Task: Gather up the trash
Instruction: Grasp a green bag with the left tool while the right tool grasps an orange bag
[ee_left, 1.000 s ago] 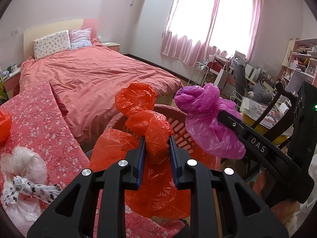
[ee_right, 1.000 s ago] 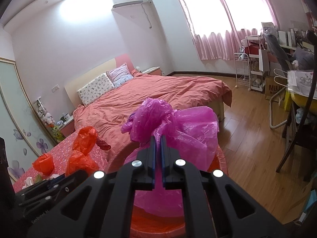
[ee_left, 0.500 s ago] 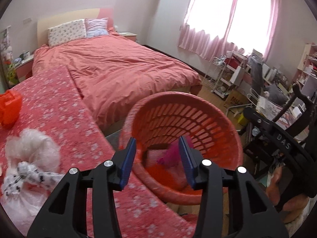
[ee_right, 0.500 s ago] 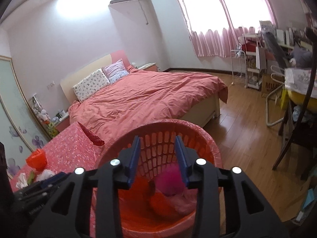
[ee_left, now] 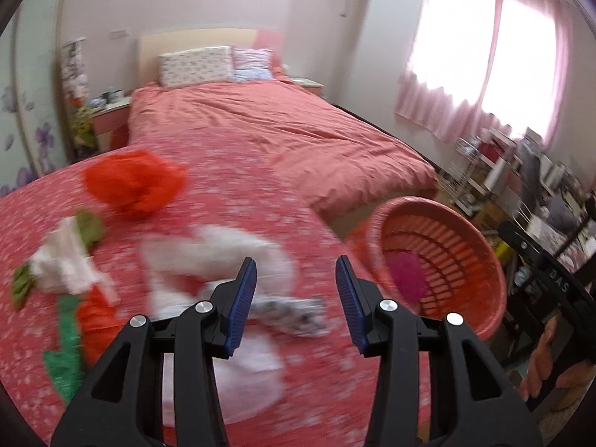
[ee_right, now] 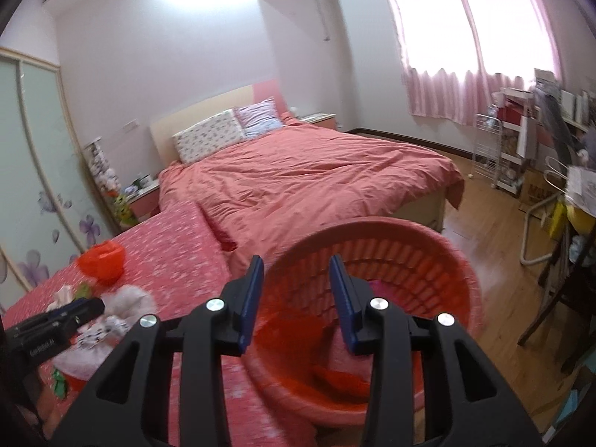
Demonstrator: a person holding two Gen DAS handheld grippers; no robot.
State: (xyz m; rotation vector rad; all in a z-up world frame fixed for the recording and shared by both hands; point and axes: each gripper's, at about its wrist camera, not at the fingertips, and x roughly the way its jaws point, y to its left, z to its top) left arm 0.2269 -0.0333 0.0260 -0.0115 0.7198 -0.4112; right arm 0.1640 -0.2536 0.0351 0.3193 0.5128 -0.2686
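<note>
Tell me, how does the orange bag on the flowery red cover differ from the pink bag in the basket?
The orange bag lies out on the cover, uncollected; the pink bag sits inside the basket. The orange one shows whole, the pink one only partly behind the rim. Both are crumpled plastic, and neither is held.

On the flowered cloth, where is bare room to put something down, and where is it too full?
The flowered cloth is bare between the orange bag and the bed, and beside the basket. It is crowded around the white bag and the paper scraps by the left gripper.

white bag point(ee_left: 219, 257) motion-blurred, basket point(ee_right: 439, 246) contents partly hidden behind claw
</note>
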